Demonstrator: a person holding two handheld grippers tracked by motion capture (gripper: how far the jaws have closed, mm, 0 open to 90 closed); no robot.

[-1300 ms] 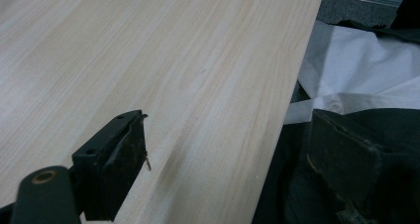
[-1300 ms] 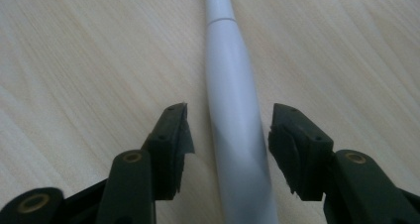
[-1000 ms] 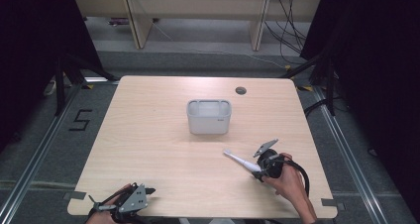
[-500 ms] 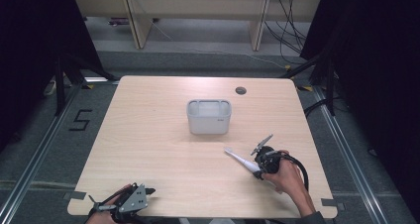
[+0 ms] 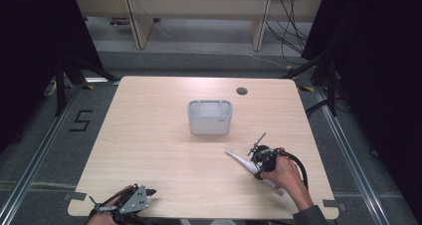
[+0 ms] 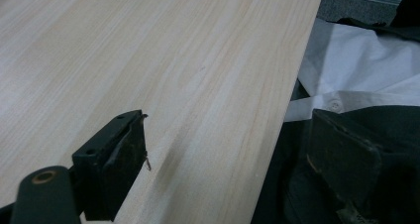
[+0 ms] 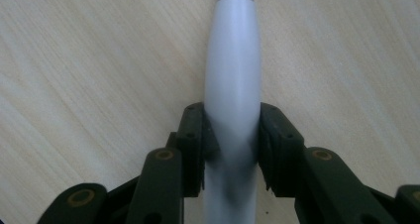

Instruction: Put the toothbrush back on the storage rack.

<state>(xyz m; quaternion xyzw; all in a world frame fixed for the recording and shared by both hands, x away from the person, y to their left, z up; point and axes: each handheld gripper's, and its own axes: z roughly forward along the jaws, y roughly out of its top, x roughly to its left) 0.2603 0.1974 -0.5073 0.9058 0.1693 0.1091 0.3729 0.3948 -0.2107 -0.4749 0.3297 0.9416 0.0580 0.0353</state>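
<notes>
A grey bin (image 5: 210,117) stands near the middle of the table (image 5: 149,150), with a small round hole (image 5: 242,91) in the tabletop beyond it toward the far right corner. Nothing lies between the bin and the white handle (image 5: 244,161), which rests on the table at the near right, slanting toward the bin. The right tool (image 5: 258,161) has just been closing and now clamps the handle (image 7: 233,110) across its thick part, a pad pressed to each side. The left tool (image 5: 130,205) sits at the near left edge of the table, jaws wide apart with nothing between them.
</notes>
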